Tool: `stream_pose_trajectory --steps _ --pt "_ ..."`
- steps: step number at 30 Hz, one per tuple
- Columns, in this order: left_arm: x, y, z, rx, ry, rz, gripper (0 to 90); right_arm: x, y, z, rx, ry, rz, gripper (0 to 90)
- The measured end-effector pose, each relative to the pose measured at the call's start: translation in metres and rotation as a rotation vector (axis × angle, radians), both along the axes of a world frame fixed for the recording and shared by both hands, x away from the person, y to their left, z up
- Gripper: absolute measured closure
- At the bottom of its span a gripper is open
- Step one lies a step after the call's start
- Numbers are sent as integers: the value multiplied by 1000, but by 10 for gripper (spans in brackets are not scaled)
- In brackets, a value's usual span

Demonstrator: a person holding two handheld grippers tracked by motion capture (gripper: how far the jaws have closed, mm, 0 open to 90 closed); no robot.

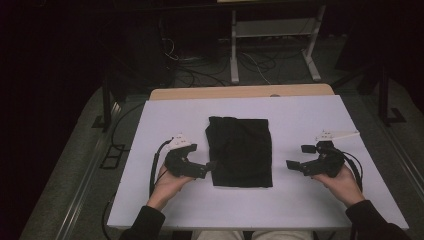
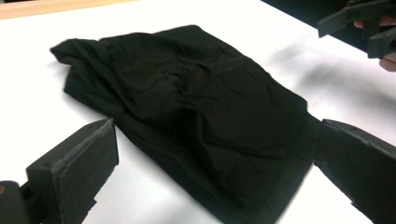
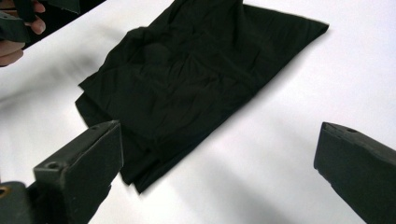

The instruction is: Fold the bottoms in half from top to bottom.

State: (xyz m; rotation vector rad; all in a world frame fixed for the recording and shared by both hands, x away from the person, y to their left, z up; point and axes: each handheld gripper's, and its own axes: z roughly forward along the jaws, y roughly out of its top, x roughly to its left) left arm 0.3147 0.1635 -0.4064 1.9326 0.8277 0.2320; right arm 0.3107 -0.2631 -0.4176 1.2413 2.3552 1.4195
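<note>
A black cloth [image 1: 241, 151] lies folded in a rough rectangle on the middle of the white table [image 1: 305, 112]. My left gripper [image 1: 209, 168] rests at the cloth's near left edge, jaws open and pointing at it. In the left gripper view the cloth [image 2: 187, 116] spreads between and beyond the open jaws of the left gripper [image 2: 217, 135]. My right gripper [image 1: 298, 156] sits a short way right of the cloth, open, not touching it. In the right gripper view the cloth [image 3: 187, 79] lies ahead of the right gripper [image 3: 219, 135], whose jaws hold nothing.
A wooden strip [image 1: 240, 92] runs along the table's far edge. Behind it, on the dark floor, are a white frame's legs [image 1: 234, 55] and tangled cables [image 1: 200, 70]. Bare white tabletop surrounds the cloth.
</note>
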Motion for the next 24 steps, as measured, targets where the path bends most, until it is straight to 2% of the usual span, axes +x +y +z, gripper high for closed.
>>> stream_pose_trajectory --steps 6,12,24 --pt "-14 0 -6 28 -11 -28 0 -12 -5 -5 9 -9 -3 13" --pt "-25 5 -14 12 -4 -40 0 -24 -13 -15 -5 -7 -14 13" --pt "-46 14 -28 46 -35 -38 0 -43 -18 -23 13 -45 -13 13"
